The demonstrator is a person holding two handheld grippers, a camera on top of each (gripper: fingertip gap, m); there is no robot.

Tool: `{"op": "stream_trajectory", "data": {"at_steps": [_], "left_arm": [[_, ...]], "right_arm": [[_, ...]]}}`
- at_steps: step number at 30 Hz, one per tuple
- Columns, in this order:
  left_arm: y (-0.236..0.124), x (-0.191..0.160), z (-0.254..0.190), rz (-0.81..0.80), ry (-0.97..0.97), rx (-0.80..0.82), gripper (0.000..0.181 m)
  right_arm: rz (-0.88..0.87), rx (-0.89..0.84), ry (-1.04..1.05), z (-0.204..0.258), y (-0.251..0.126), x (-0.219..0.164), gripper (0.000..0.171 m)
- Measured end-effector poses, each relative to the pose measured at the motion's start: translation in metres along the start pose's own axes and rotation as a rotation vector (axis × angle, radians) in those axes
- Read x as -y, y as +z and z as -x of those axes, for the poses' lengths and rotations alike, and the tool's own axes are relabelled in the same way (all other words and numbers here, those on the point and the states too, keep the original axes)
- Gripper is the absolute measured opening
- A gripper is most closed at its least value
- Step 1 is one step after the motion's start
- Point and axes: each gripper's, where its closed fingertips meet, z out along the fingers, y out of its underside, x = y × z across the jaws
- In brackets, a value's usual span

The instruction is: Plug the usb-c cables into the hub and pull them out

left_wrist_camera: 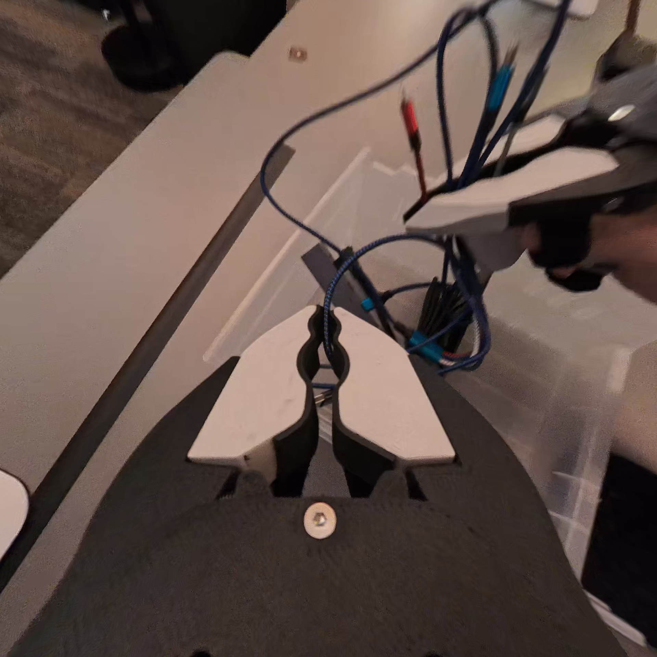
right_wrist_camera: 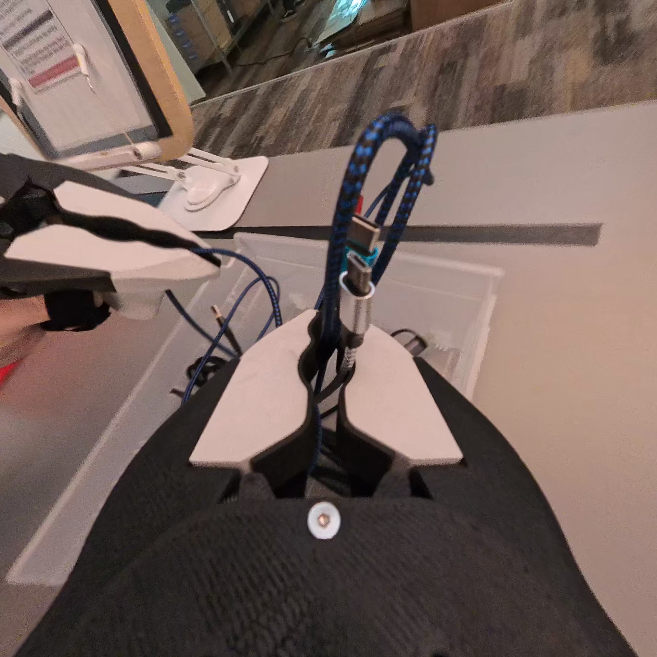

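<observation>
In the left wrist view my left gripper is shut on a blue braided cable that loops up and away over the table. My right gripper is at upper right, shut on a bundle of cables with a red plug and a blue plug sticking up. In the right wrist view my right gripper clamps that bundle: a blue braided loop and a silver USB-C plug stand above the fingers. A grey slab, perhaps the hub, leans in the clear bin.
The clear plastic bin sits on a pale table and holds more coiled cables. A screen on a white stand is at the table's far left. A dark strip crosses the table. Patterned carpet lies beyond the edge. Tip to tip, the grippers are about 8 cm apart. The right tips stand about 6 cm off the grey slab.
</observation>
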Motion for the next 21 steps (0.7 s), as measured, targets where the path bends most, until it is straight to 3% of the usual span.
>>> {"op": "stream_trajectory", "data": {"at_steps": [7, 12, 17, 21], "left_arm": [[0.005, -0.021, 0.007, 0.025, -0.008, 0.015, 0.0], [0.001, -0.038, -0.003, 0.069, -0.04, -0.098, 0.001], [-0.001, -0.04, -0.014, 0.046, -0.035, -0.154, 0.02], [-0.006, -0.027, -0.012, -0.017, -0.006, -0.117, 0.049]], "right_arm": [[-0.31, -0.014, -0.299, 0.027, -0.005, 0.046, 0.003], [-0.229, -0.108, -0.603, 0.024, 0.001, 0.033, 0.004], [-0.125, -0.142, -0.799, 0.029, 0.006, 0.02, 0.004], [-0.259, -0.069, -1.031, 0.062, 0.007, 0.023, 0.004]]}}
